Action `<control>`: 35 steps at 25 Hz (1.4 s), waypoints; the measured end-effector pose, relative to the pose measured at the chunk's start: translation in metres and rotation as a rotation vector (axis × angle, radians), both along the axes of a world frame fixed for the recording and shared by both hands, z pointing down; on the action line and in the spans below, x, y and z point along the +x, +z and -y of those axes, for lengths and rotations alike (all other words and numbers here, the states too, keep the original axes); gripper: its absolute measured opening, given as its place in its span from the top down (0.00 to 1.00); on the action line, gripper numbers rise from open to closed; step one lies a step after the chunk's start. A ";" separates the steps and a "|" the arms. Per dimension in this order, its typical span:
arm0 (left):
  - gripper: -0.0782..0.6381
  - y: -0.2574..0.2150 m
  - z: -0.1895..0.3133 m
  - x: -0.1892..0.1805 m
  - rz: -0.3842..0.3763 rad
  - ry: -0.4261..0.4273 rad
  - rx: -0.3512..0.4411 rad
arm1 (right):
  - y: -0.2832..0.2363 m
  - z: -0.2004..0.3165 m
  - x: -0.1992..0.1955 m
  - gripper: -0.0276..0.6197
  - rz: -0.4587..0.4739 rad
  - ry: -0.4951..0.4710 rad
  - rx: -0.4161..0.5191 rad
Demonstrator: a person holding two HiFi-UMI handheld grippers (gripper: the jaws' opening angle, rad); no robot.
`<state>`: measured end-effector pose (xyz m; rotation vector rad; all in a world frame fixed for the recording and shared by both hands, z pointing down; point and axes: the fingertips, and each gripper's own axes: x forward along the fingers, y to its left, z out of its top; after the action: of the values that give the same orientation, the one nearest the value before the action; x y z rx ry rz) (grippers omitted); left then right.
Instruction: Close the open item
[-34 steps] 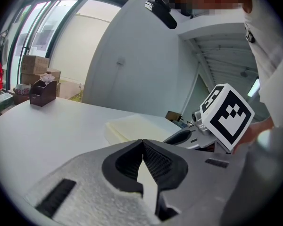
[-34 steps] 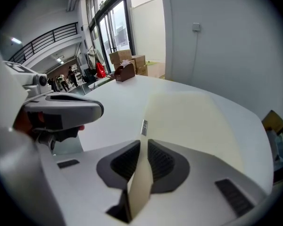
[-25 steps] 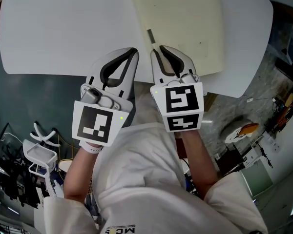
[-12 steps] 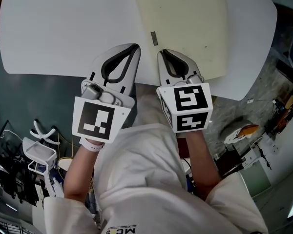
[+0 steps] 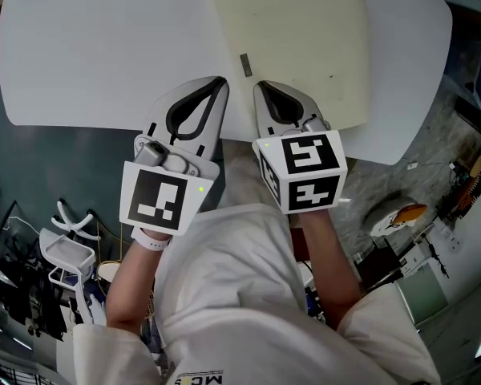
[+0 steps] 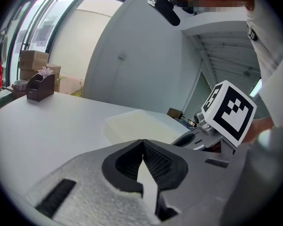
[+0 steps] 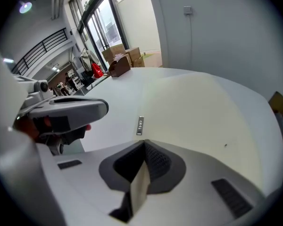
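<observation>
hovering by the table's (image 5: 88, 54) near edge, the left gripper (image 5: 220, 82) and right gripper (image 5: 260, 87) are both clenched on nothing. the cream case (image 5: 297, 38) lies flat just ahead of the right gripper, seemingly shut already; a careless shove from the closed tips could slide it off that edge.

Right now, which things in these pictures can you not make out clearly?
Head view: the cream flat item is cut off by the top edge, and the right gripper covers part of its near edge.
Right gripper view: the print on its small grey label is too small to read.
</observation>
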<state>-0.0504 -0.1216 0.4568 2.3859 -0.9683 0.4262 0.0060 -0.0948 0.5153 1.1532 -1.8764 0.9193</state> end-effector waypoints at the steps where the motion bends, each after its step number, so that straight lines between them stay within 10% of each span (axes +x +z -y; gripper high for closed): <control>1: 0.85 -0.001 0.000 0.000 0.002 0.002 0.003 | -0.001 0.000 0.000 0.93 -0.002 -0.005 0.002; 35: 0.85 -0.138 -0.041 -0.026 -0.052 0.042 0.166 | -0.172 -0.029 0.015 0.93 0.093 0.162 0.502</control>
<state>-0.0763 -0.0806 0.3190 2.5562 -0.9654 0.3074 0.0211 -0.0655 0.3436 1.5997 -2.1865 0.6049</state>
